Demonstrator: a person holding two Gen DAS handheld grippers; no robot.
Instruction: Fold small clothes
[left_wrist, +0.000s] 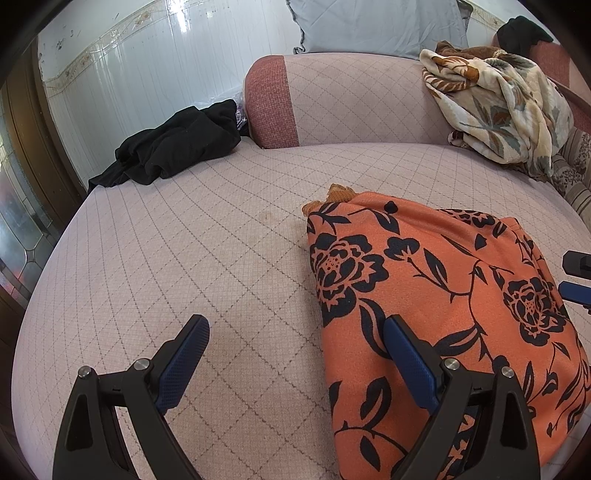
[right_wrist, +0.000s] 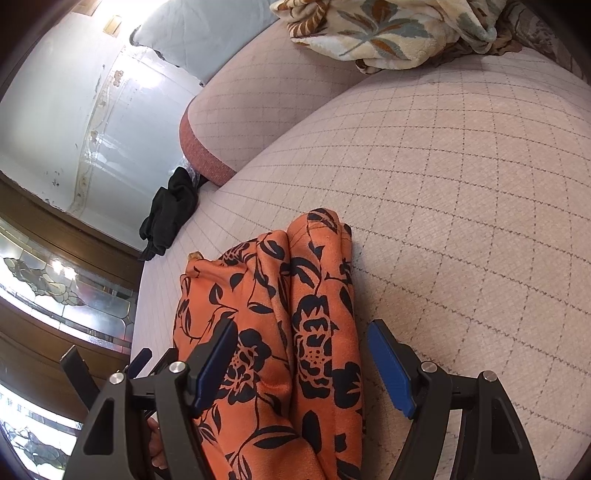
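Observation:
An orange garment with black flowers (left_wrist: 436, 295) lies folded on the pink quilted cushion (left_wrist: 221, 240). My left gripper (left_wrist: 297, 328) is open and empty, straddling the garment's left edge, with its right finger over the cloth. The right gripper's tips (left_wrist: 574, 277) show at the garment's right side. In the right wrist view the garment (right_wrist: 280, 332) lies in rolled folds between the open jaws of my right gripper (right_wrist: 303, 328), which holds nothing. The left gripper (right_wrist: 110, 369) shows at the lower left there.
A black garment (left_wrist: 173, 144) lies crumpled at the cushion's far left edge. A floral blanket (left_wrist: 495, 99) hangs over the sofa back (left_wrist: 351, 99) at the right. A grey pillow (left_wrist: 369, 26) leans behind. A wooden door with glass (right_wrist: 55, 288) stands left.

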